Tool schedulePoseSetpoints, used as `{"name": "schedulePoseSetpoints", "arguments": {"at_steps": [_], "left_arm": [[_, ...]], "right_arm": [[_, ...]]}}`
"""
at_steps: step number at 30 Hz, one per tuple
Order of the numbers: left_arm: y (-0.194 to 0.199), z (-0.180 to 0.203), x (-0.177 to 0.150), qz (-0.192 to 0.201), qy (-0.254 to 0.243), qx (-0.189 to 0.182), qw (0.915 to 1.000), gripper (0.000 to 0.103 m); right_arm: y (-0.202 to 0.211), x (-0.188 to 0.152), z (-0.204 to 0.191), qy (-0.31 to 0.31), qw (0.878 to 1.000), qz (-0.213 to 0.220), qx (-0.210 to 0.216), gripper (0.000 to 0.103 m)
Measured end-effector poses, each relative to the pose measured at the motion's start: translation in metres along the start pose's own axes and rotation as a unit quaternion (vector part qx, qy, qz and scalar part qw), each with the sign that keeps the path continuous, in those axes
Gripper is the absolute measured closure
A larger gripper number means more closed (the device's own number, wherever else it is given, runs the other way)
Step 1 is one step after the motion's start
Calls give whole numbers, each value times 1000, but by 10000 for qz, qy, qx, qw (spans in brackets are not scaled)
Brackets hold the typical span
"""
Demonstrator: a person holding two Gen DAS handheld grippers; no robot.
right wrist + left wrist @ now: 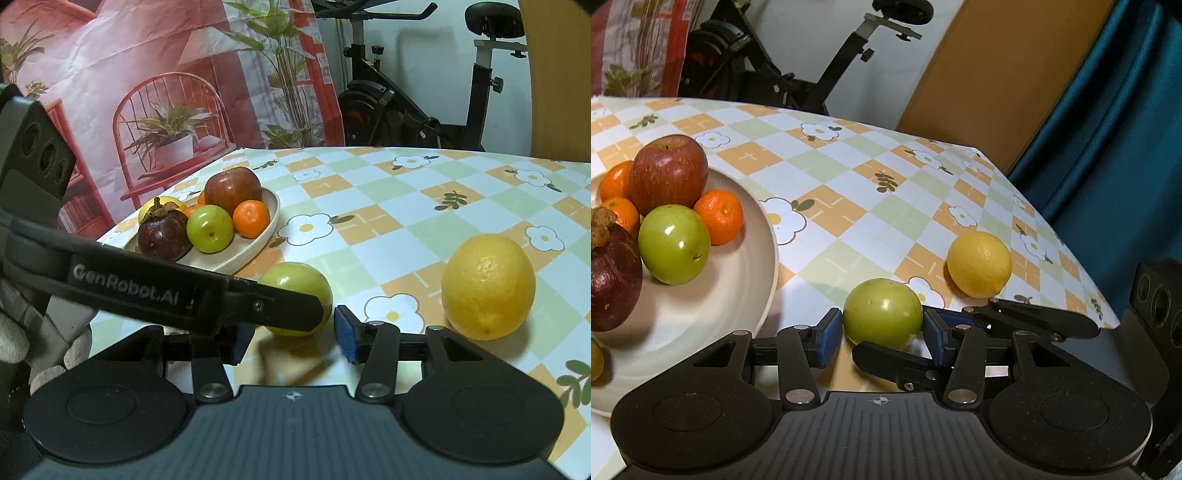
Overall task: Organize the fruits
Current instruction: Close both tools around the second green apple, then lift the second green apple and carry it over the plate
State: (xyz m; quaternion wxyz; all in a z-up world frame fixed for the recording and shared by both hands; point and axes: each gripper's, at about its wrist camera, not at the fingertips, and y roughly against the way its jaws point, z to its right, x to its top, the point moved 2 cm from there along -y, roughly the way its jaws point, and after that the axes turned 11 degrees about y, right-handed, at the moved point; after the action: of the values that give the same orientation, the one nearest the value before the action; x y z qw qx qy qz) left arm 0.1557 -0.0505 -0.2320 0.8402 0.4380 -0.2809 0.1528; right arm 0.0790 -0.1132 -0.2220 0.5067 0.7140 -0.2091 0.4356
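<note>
At the far left, a round cream ceramic plate point(753, 295) sits on the checked orange, green and white flowered tablecloth point(849, 206) and carries a dark purple mangosteen point(611, 273), a shiny green round fruit point(674, 243), a large red apple point(668, 173) and small orange mandarins point(719, 216). Just right of the plate, a second green round fruit point(882, 314) lies on the cloth between the blue pads of the left gripper point(882, 334), whose jaws stand wide around it; whether either pad touches the skin cannot be told. The right gripper point(291, 338) is held close to the same fruit with its jaws spread and nothing between them, and one black finger of the left gripper crosses its view. Further right, a smooth yellow lemon point(979, 264) rests alone on the cloth, near the loose green fruit but apart from it.
</note>
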Motion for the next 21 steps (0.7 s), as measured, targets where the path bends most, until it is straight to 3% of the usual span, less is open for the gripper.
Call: {"name": "schedulePoseSetpoints", "arguments": {"at_steps": [13, 17, 21], "left_arm": [[9, -4, -1, -13, 152, -35, 9999, 52], [27, -4, 0, 184, 60, 117, 9997, 52], [50, -17, 7, 364, 291, 230, 9987, 52]], "right_arm": [[0, 1, -10, 334, 9994, 18, 38, 53], [4, 6, -22, 556, 9984, 108, 16, 53], [2, 24, -35, 703, 9970, 246, 202, 53]]}}
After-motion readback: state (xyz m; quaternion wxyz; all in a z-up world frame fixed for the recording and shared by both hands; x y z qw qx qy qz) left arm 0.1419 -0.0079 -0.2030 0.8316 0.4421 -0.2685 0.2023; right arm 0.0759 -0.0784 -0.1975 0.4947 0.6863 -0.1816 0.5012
